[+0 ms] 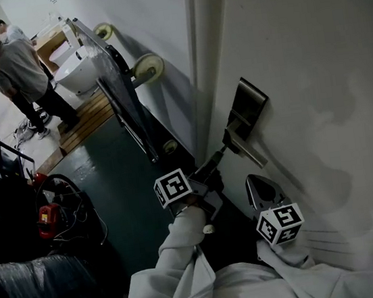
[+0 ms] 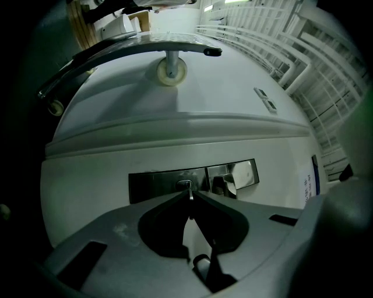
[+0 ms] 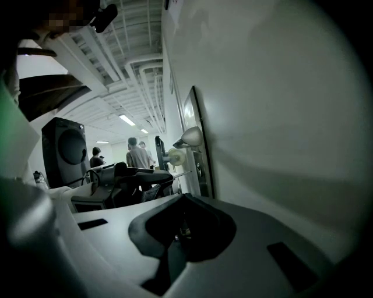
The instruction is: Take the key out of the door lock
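A thin silver key (image 2: 189, 194) sticks out of the cylinder in the dark lock plate (image 2: 163, 187) on the white door (image 1: 314, 80). My left gripper (image 2: 190, 198) is shut on the key, its jaw tips meeting just short of the cylinder. In the head view the left gripper (image 1: 216, 158) reaches up to the lock plate (image 1: 248, 106), beside the lever handle (image 1: 246, 148). My right gripper (image 1: 259, 186) hangs below the handle, close to the door, shut and empty. From the right gripper view the key (image 3: 178, 173) shows as a fine rod running to the plate's edge (image 3: 195, 145).
A metal trolley frame with cream wheels (image 1: 148, 68) stands against the wall left of the door. Two people (image 1: 23, 74) stand far back on the left. Red equipment and cables (image 1: 49, 217) lie on the dark green floor (image 1: 107, 169).
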A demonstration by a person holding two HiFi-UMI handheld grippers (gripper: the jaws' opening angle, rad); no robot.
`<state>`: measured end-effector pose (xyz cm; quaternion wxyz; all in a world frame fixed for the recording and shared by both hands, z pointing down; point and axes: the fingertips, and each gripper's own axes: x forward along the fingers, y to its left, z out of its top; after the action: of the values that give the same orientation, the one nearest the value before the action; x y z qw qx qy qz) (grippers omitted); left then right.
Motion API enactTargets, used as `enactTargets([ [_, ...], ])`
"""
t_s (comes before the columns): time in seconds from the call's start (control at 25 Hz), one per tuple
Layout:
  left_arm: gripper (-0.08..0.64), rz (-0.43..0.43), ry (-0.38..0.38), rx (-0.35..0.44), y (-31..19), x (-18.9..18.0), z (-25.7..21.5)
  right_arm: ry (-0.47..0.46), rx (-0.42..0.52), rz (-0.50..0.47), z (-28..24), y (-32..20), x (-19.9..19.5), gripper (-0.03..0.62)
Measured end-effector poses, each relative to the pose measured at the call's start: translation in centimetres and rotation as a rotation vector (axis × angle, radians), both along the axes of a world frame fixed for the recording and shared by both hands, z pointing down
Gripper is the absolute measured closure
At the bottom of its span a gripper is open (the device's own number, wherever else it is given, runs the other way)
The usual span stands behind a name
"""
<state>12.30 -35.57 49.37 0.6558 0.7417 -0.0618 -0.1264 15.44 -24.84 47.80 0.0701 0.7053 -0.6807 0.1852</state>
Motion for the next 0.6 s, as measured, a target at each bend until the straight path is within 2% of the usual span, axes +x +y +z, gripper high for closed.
enactTargets([
  [0.6,0.534,-0.073,-0.038,0.081,-0.5,-4.4,-0.6,-0.008,0.014,-0.077,0.0,-0.7,-2.4,0.540],
])
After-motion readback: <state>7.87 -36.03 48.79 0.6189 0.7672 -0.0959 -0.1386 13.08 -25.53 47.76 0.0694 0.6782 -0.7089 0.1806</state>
